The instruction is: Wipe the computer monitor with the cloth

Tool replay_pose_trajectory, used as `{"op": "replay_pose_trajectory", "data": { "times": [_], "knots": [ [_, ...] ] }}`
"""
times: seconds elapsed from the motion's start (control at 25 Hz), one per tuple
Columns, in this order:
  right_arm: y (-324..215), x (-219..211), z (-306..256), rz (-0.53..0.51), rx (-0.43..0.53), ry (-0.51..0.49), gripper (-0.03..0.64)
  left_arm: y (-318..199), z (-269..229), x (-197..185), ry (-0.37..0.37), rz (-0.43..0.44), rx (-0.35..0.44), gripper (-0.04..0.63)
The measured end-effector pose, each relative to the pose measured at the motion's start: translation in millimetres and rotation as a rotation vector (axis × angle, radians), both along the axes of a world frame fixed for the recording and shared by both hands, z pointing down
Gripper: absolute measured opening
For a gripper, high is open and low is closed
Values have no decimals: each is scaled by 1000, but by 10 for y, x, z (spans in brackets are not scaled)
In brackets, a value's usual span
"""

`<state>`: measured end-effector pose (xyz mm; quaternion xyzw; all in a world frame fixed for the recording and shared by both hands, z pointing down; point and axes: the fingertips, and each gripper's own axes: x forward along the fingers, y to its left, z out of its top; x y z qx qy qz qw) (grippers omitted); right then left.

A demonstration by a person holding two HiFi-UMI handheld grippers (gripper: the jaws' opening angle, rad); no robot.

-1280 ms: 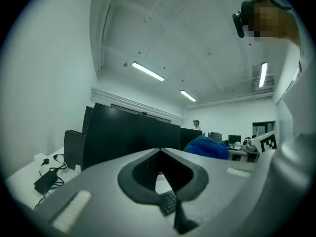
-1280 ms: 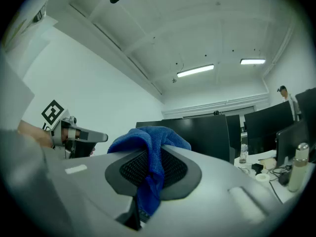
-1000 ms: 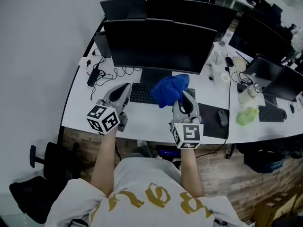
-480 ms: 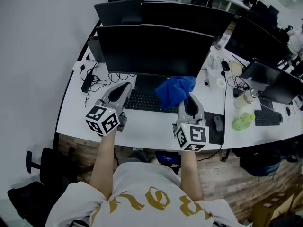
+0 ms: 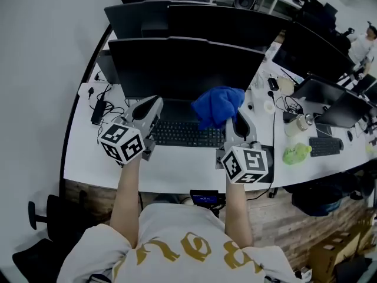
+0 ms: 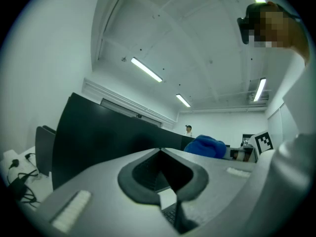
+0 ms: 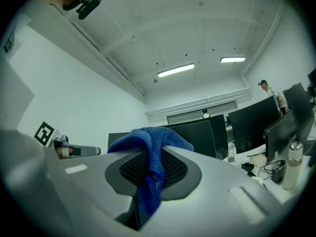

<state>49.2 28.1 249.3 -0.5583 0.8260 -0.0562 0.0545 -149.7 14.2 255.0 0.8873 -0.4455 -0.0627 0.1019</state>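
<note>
White office desk (image 5: 177, 173), dark monitor (image 5: 182, 69) ahead: the right gripper (image 5: 235, 117) clamps a blue cloth (image 5: 217, 105), held before the screen.
Left gripper (image 5: 151, 103) closed, empty; the cloth looks soft and light, best pinched at a fold.

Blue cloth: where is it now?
Head view, right of centre: the blue cloth is pinched in the right hand-held gripper, above the keyboard in front of the monitor.

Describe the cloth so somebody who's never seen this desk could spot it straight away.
On the long white desk, find the nearest dark monitor with the keyboard below it. By that screen's lower right, the right gripper is shut on a bunched cloth, the only bright blue thing among black screens.
</note>
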Motion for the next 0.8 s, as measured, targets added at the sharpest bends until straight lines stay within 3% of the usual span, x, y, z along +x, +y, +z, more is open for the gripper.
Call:
{"op": "replay_pose_trajectory", "data": {
  "times": [0.36, 0.8],
  "knots": [
    [-458, -282, -293, 21, 36, 34, 72, -511, -112, -139, 23, 66, 1, 0],
    [-916, -650, -525, 45, 65, 45, 72, -822, -222, -139, 118, 239, 39, 0]
  ]
}}
